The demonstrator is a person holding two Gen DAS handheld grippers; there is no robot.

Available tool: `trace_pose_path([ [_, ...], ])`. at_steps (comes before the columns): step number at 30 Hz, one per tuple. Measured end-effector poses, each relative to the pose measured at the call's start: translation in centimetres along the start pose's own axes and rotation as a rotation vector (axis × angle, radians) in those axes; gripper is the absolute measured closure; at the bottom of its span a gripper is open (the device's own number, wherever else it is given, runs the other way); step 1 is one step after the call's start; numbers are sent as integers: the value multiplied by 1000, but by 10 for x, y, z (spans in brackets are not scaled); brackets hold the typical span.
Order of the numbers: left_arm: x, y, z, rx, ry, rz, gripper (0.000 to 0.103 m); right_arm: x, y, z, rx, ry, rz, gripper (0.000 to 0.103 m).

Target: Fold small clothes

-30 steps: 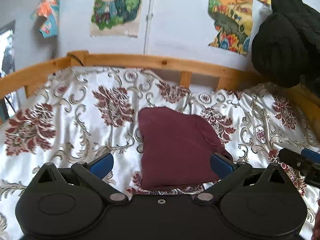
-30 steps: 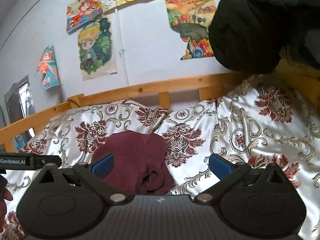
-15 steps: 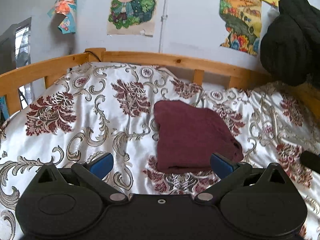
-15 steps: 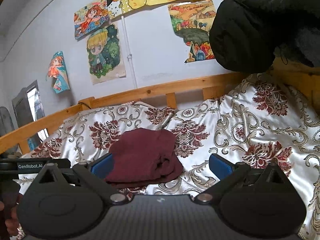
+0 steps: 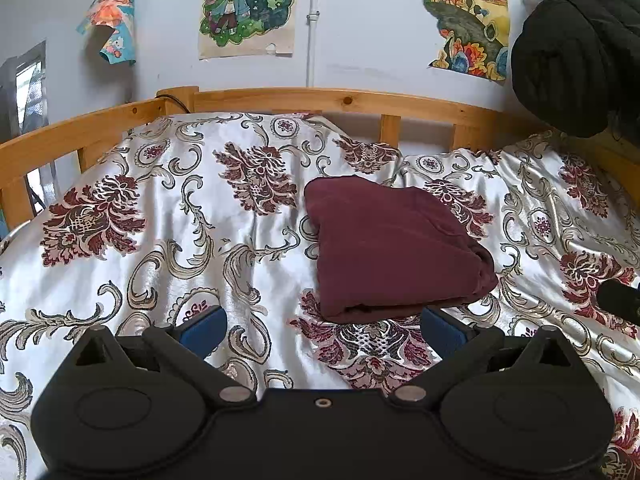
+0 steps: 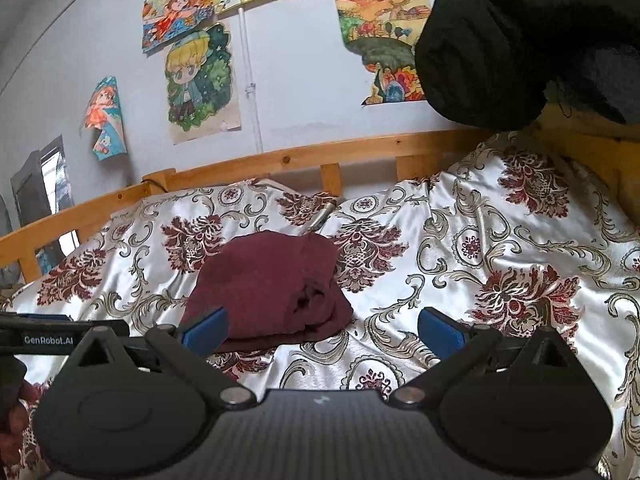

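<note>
Nearest in the left wrist view, the left gripper (image 5: 322, 330) hangs above the bed with its jaws spread wide and nothing between them; its blue pads (image 5: 203, 329) are clear of the cloth. The right gripper (image 6: 322, 330) is likewise wide open and empty, held over the bedspread (image 6: 500, 248). At the left edge of the right wrist view, part of the other tool and some fingers (image 6: 16, 404) show.

Just beyond the jaws lies the folded maroon garment (image 5: 390, 246), a neat rectangular bundle resting flat on the flowered satin bedspread, its thick folded edge toward the left gripper. From the right side its layered open end shows.

Behind it runs the wooden bed rail (image 5: 332, 100). A black padded coat (image 6: 520, 40) hangs at the right, and cartoon posters (image 5: 248, 4) are stuck on the wall.
</note>
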State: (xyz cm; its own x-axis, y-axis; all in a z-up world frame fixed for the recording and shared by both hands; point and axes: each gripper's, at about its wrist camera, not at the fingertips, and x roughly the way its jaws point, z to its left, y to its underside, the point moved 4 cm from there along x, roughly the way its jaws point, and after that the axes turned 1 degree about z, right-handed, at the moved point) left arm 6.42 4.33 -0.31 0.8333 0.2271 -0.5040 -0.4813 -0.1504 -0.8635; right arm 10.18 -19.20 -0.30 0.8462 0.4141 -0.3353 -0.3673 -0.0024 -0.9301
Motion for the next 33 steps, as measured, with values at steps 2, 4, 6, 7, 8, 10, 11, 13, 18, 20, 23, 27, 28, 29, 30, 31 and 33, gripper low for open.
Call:
trace_pose_path([
  [2, 0, 0, 0, 0, -2, 1, 1, -1, 0, 1, 0, -3, 0, 0],
  [4, -1, 1, 0, 1, 0, -1, 1, -1, -1, 1, -2, -5, -2, 0],
  [6, -1, 1, -2, 5, 1, -4, 1, -2, -1, 1, -3, -6, -4, 0],
  [7, -1, 1, -2, 6, 1, -3, 1, -2, -1, 1, -4, -6, -4, 0],
  [8, -1, 1, -3, 7, 2, -2, 1, -1, -1, 1, -5, -6, -3, 0],
  [10, -1, 1, -3, 7, 4, 0, 1, -2, -1, 1, -4, -5, -3, 0],
  [11, -1, 1, -4, 8, 4, 0, 1, -2, -1, 2, -4, -5, -4, 0],
  [13, -1, 1, -3, 8, 3, 0, 1, -2, -1, 2, -3, -5, -4, 0],
  [18, -1, 1, -3, 6, 4, 1, 1, -1, -1, 1, -3, -6, 0, 0],
  [20, -1, 2, -2, 1, 5, 4, 1, -1, -1, 1, -3, -5, 0, 0],
  [23, 0, 2, -2, 1, 4, 5, 1, -1, -1, 1, -2, -6, -1, 0],
  [27, 0, 4, -1, 2, 5, 7, 1, 0, 0, 1, -2, -6, 1, 0],
  [28, 0, 4, -1, 2, 5, 7, 1, 0, 0, 1, -2, -5, 1, 0],
  [29, 0, 4, -1, 3, 6, 7, 1, 0, 0, 0, -1, -5, 1, 0],
  [30, 0, 5, -1, 4, 5, 8, 1, 0, 1, 0, -1, -5, 2, 0],
  [31, 0, 5, -2, 4, 5, 8, 1, 0, 1, 0, -1, -5, 2, 0],
  [33, 0, 5, -2, 4, 4, 9, 1, 0, 1, 0, -1, -6, 1, 0],
])
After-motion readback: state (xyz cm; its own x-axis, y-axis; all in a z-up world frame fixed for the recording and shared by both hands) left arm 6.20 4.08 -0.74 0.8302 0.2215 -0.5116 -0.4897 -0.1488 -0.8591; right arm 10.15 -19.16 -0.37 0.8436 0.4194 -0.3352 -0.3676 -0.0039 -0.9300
